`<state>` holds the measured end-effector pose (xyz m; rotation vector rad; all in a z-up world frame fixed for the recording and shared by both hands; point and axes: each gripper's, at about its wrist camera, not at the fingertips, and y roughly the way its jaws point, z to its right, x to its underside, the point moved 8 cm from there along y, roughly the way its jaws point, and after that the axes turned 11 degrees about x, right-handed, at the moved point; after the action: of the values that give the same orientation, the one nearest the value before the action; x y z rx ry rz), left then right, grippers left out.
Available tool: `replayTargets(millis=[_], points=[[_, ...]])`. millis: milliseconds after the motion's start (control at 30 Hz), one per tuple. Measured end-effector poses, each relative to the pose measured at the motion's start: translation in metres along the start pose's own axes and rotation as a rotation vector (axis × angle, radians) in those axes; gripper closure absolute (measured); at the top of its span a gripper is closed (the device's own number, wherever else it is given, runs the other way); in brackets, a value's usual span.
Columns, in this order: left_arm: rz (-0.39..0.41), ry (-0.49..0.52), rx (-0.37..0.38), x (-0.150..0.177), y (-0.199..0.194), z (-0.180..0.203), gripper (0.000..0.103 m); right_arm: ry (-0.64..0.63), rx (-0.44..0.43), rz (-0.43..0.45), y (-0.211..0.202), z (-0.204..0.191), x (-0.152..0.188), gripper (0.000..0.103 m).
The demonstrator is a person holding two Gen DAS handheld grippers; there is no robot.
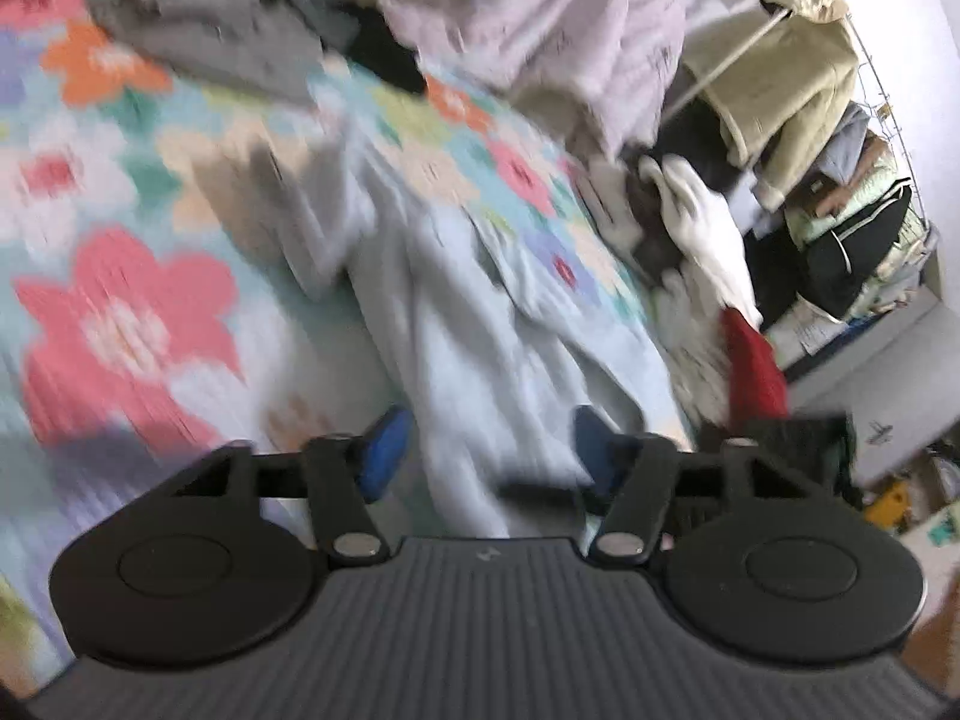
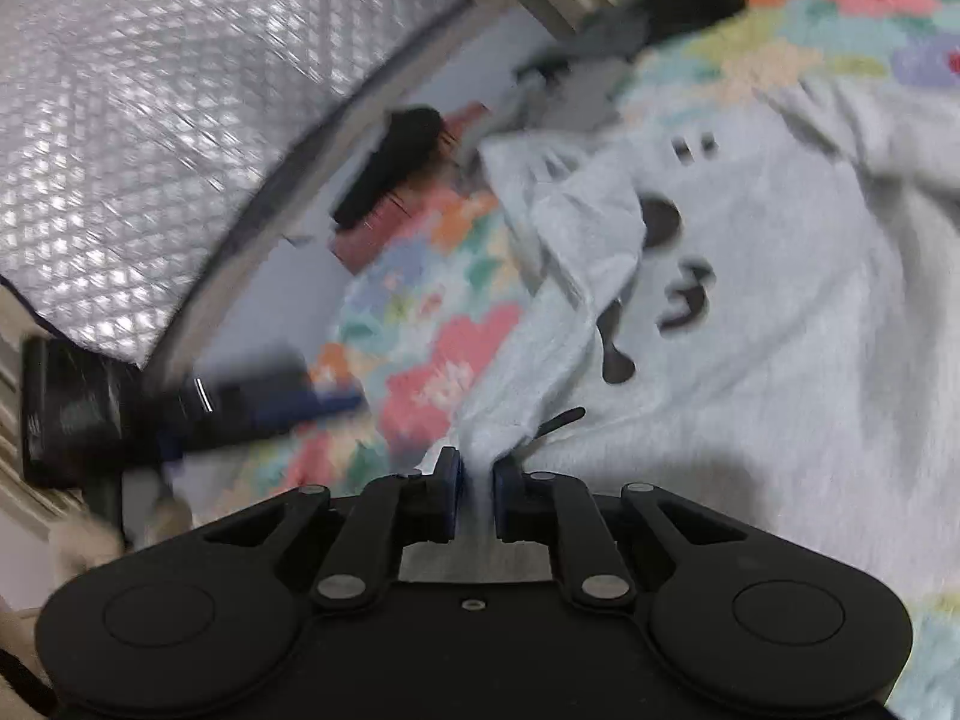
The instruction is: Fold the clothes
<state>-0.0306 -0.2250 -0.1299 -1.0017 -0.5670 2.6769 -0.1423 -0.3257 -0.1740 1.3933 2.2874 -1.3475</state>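
In the right wrist view, the right gripper (image 2: 477, 480) has its jaws pinching a bunched edge of the pale grey-white fleece sweatshirt with dark printed marks (image 2: 750, 324); cloth fills the narrow gap between the blue pads (image 2: 453, 480). From that pinch the garment spreads toward 1 and 2 o'clock across the flower-patterned bed cover in pink, orange and teal (image 2: 432, 360), with one flap lying doubled over toward 12 o'clock. At 9 o'clock the left gripper (image 2: 270, 402) shows as a dark blur over the cover, apart from the garment's edge.

In the left wrist view, the left gripper (image 1: 489, 450) has its jaws spread wide; the sweatshirt (image 1: 480, 312) lies in the gap below them, and no pad appears to press on it. The cloth runs toward 12 o'clock, a sleeve trailing off toward 10 o'clock. Farther off, a loose pile of grey and pale pink clothes (image 1: 420, 18) sits at 12 o'clock, and a rack heaped with beige and dark garments (image 1: 798, 108) stands at 2 o'clock.

The step in hand looks like taking a two-point hold for a fold. To do it well, the left jaws should close on the matching edge, not on a mid-panel wrinkle, catching the same layers as the right. Then both hands should lift together, keep the edge taut between them, and clear the doubled flap before laying it over.
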Motion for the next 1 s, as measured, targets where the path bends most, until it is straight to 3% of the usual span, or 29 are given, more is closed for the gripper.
replayTargets(millis=[33, 233, 333, 367, 400, 467, 633, 667, 733, 900, 967, 1000], points=[[-0.006, -0.007, -0.043, -0.004, 0.005, -0.010, 0.033, 0.004, 0.004, -0.014, 0.003, 0.001, 0.005, 0.089], [-0.084, 0.017, -0.066, -0.015, 0.067, -0.028, 0.030, -0.055, -0.019, -0.051, 0.005, -0.014, 0.018, 0.089], [-0.174, 0.064, -0.152, -0.010, 0.106, -0.036, 0.030, -0.093, -0.047, -0.081, 0.004, -0.022, 0.029, 0.089], [-0.187, 0.090, -0.148, -0.007, 0.115, -0.037, 0.033, -0.114, -0.029, -0.091, 0.005, -0.023, 0.032, 0.089], [-0.198, 0.118, -0.139, -0.005, 0.123, -0.037, 0.037, -0.135, -0.002, -0.095, 0.006, -0.022, 0.034, 0.089], [-0.226, 0.156, -0.156, 0.002, 0.136, -0.039, 0.086, -0.133, 0.026, -0.100, 0.007, -0.018, 0.033, 0.089], [-0.125, 0.324, -0.217, 0.001, 0.118, -0.031, 0.092, -0.074, 0.080, -0.034, -0.009, 0.001, 0.011, 0.086], [-0.111, 0.324, -0.229, 0.000, 0.112, -0.031, 0.092, -0.067, 0.124, -0.006, -0.013, 0.007, 0.005, 0.076], [-0.089, 0.309, -0.246, -0.001, 0.100, -0.031, 0.092, -0.055, 0.201, 0.044, -0.019, 0.019, -0.006, 0.069], [0.030, 0.221, -0.308, 0.001, 0.052, -0.034, 0.092, -0.062, 0.261, 0.041, -0.024, 0.028, -0.001, 0.065], [0.094, 0.181, -0.352, 0.000, 0.028, -0.036, 0.101, -0.091, 0.294, 0.028, -0.024, 0.029, 0.004, 0.065], [0.120, 0.172, -0.380, 0.000, 0.015, -0.037, 0.101, -0.104, 0.307, 0.024, -0.025, 0.030, 0.005, 0.065]])
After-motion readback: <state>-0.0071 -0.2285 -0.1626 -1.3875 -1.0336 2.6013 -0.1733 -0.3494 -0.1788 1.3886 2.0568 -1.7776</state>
